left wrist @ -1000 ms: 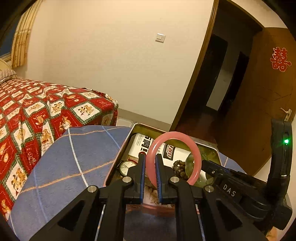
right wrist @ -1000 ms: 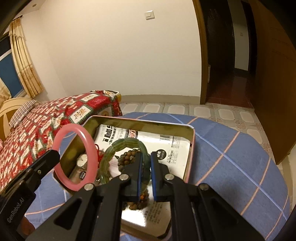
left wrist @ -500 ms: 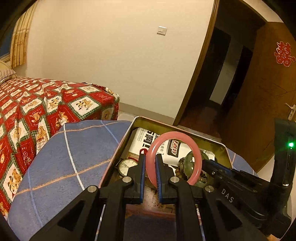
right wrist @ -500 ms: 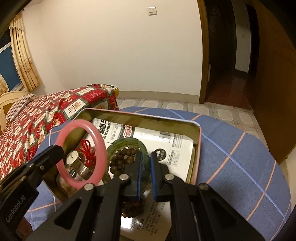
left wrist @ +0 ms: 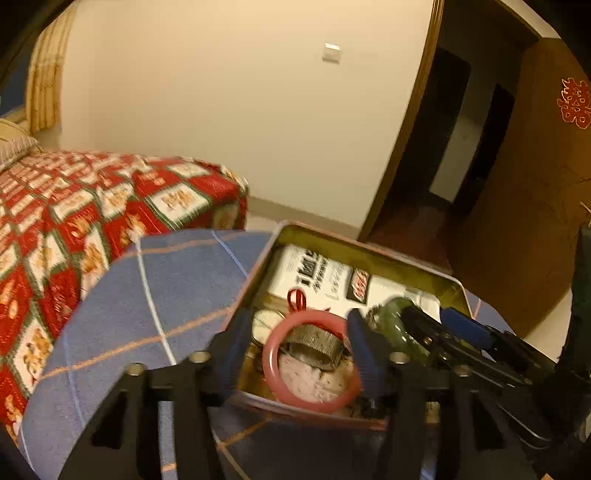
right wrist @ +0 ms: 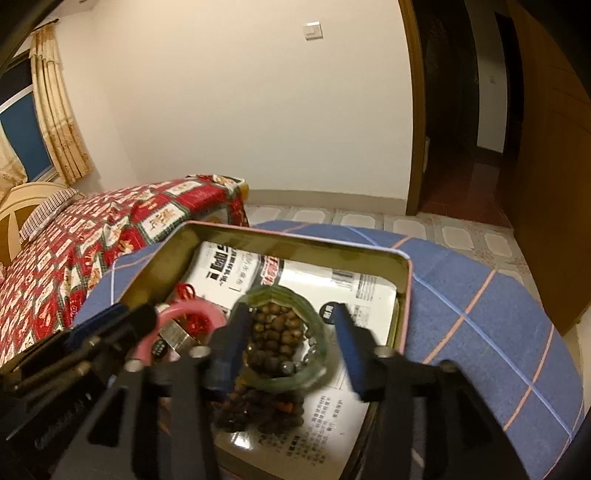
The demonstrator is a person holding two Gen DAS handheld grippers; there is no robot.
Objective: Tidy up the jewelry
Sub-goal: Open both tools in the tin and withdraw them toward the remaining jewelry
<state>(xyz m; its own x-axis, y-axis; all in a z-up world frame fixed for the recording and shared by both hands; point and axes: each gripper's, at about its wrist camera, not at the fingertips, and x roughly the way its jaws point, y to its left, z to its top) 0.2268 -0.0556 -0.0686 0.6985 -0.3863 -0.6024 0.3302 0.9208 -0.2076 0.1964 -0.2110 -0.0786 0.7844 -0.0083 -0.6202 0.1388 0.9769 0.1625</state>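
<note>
Left wrist view: left tool (left wrist: pixel 295 343) jaws have just been opening, freeing a rigid, slippery-looking pink bangle (left wrist: pixel 310 360); regrip across its band.

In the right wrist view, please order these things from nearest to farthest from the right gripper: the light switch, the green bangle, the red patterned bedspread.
1. The green bangle, between the open fingers of the right gripper, in the tin.
2. The red patterned bedspread, off to the left.
3. The light switch, high on the far wall.

Left gripper (left wrist: pixel 299 332) and right gripper (right wrist: pixel 290 325) (tilted downward) have just opened.
</note>
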